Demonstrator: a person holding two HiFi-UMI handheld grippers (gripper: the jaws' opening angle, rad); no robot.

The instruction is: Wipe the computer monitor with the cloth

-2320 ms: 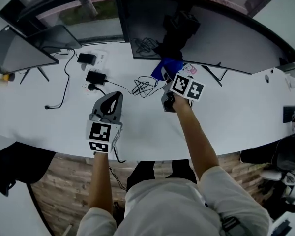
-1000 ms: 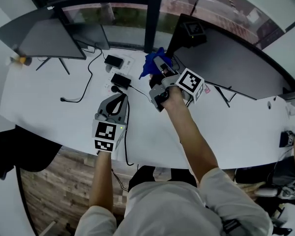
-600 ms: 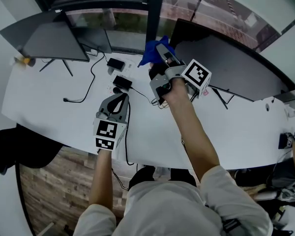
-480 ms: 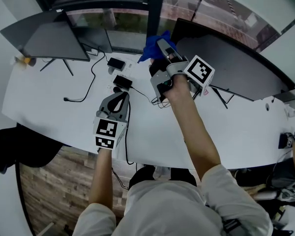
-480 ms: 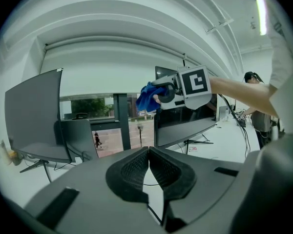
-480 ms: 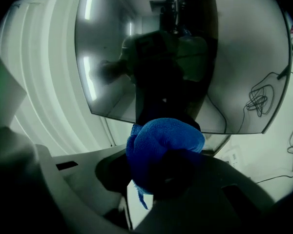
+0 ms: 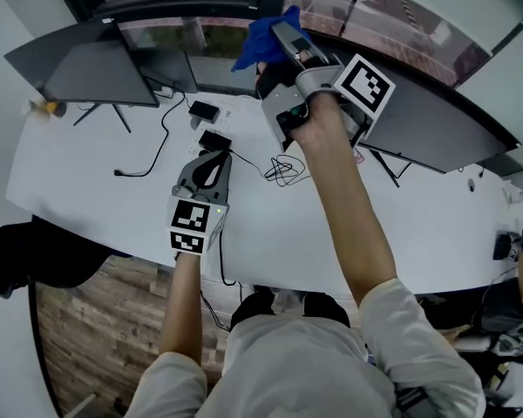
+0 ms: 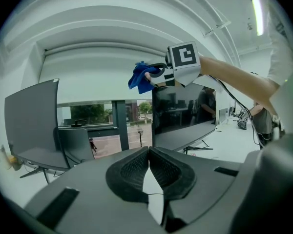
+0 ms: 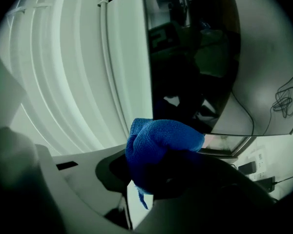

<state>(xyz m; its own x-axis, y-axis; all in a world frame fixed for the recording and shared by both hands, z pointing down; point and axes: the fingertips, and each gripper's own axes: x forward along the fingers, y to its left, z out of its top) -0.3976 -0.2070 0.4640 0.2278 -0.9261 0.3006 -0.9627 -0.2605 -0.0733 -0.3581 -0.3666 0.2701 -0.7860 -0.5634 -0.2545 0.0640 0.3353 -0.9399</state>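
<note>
Lifted higher now, R hand-held gripper (image 7: 285, 40) clamps cloth (image 7: 260, 35) (bunched) near monitor (image 7: 436, 111).

The blue cloth (image 7: 260, 35) is a bunched microfibre wad clamped between the jaws of the right gripper (image 7: 283, 43), held raised off the desk. It sits by the upper left corner of the computer monitor (image 7: 436, 116), a wide, dark, switched-off screen standing upright; whether they touch is unclear.

White curved desk (image 7: 87, 190); wood-plank floor (image 7: 87, 338) below; window (image 8: 88, 116) behind desk; ceiling strip light (image 8: 257, 14) lit.
</note>
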